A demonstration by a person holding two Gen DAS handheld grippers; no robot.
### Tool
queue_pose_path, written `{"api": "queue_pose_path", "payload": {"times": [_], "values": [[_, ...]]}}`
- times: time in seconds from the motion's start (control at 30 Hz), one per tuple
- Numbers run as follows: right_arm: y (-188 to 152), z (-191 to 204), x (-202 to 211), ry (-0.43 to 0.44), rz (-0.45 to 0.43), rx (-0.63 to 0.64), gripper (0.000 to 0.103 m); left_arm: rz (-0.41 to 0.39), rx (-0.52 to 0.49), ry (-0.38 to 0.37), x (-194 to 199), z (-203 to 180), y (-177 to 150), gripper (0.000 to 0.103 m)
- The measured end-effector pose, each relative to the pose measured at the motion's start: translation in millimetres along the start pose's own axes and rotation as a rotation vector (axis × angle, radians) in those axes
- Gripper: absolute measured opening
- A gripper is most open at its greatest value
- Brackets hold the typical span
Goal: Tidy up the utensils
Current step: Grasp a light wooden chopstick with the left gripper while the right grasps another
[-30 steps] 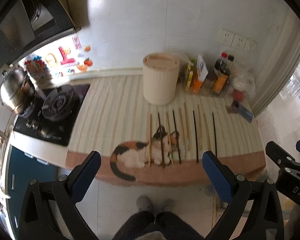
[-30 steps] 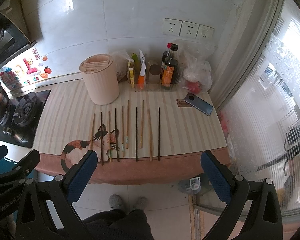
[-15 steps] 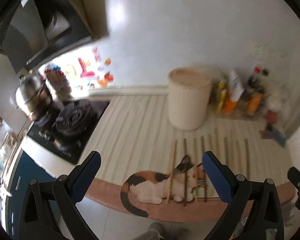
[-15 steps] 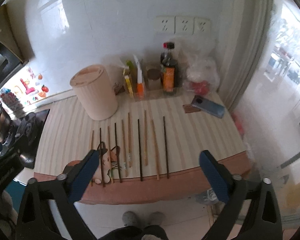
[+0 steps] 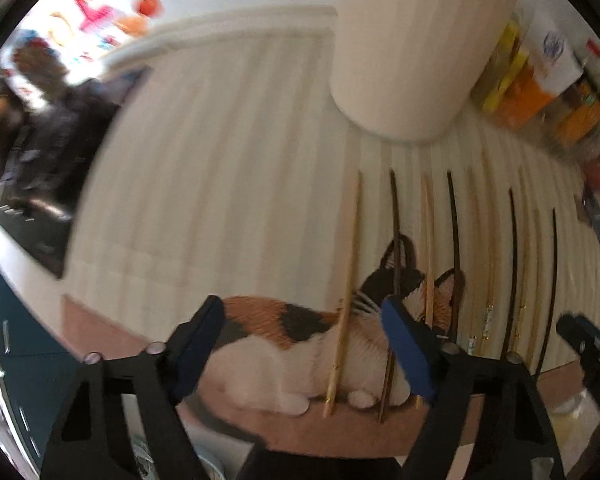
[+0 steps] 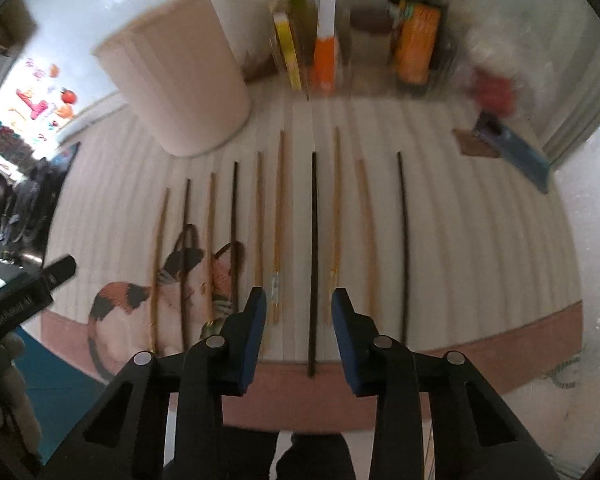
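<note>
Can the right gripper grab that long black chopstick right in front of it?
Probably yes. The right gripper has just been closing, its jaws astride the black chopstick without pressing it. The neighbouring tan chopsticks lie apart, and nothing covers it.

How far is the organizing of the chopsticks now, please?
Nothing looks done yet: all the chopsticks lie in a row on the mat, none visibly in the cream holder. In hand: both tools have just been closing, the right tool around a black chopstick, the left tool around a light chopstick; neither is gripped yet. Left: picking up and sorting every stick.
</note>
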State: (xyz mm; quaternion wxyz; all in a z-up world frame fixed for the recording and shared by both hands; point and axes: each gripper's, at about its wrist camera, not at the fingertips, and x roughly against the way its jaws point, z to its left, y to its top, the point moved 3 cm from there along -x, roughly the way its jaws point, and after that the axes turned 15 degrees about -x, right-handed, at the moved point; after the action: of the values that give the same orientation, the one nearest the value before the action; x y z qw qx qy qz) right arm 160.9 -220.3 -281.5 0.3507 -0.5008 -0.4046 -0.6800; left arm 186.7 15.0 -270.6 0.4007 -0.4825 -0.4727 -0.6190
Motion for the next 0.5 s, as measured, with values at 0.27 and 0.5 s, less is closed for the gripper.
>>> {"api": "queue_pose_path", "payload": {"times": [0.27,0.5], "values": [[50,33,-71,-0.048,0.126,-0.014,0.036,0.139,-0.085,-0.094,-75,-10,25,0.033],[79,49,-116,-0.093,0.184,-0.041,0.036,0.123,-0.122,-0.090,-75,-8,19,0.005]]}}
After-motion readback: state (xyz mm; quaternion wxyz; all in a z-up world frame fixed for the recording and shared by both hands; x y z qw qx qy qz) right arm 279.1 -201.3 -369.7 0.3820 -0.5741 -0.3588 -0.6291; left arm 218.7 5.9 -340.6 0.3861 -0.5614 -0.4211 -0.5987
